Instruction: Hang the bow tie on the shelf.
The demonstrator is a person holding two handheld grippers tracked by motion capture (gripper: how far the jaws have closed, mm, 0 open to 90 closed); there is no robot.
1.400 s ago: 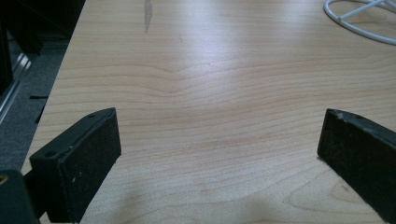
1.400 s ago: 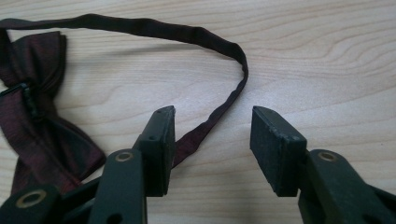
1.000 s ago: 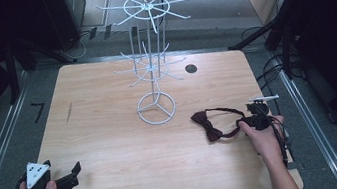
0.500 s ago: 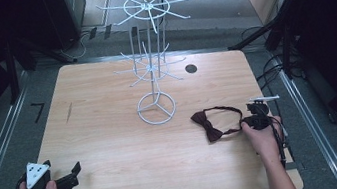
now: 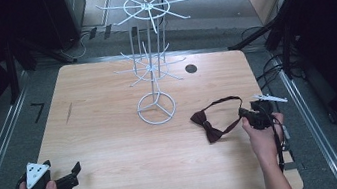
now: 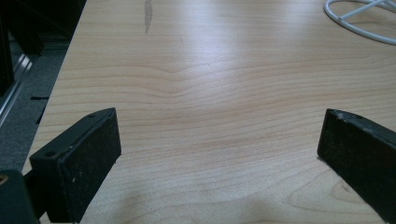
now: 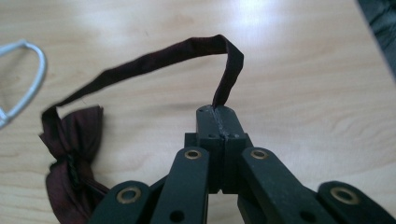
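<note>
– Moved since 1 s ago? Barely: right gripper (image 5: 255, 114) & bow tie (image 5: 210, 124) sit about where they were, lower right of the high view

– Jaws?

– Right: closed on the bow tie's strap (image 7: 159, 56), which loops up & back to the maroon bow lying on the wood surface (image 5: 111, 133). Left gripper (image 5: 63, 181), lower left: jaws wide apart, nothing btwn them

– Else?

– White wire rack (image 5: 149, 52) stands upper center, its ring base just left of the bow
</note>
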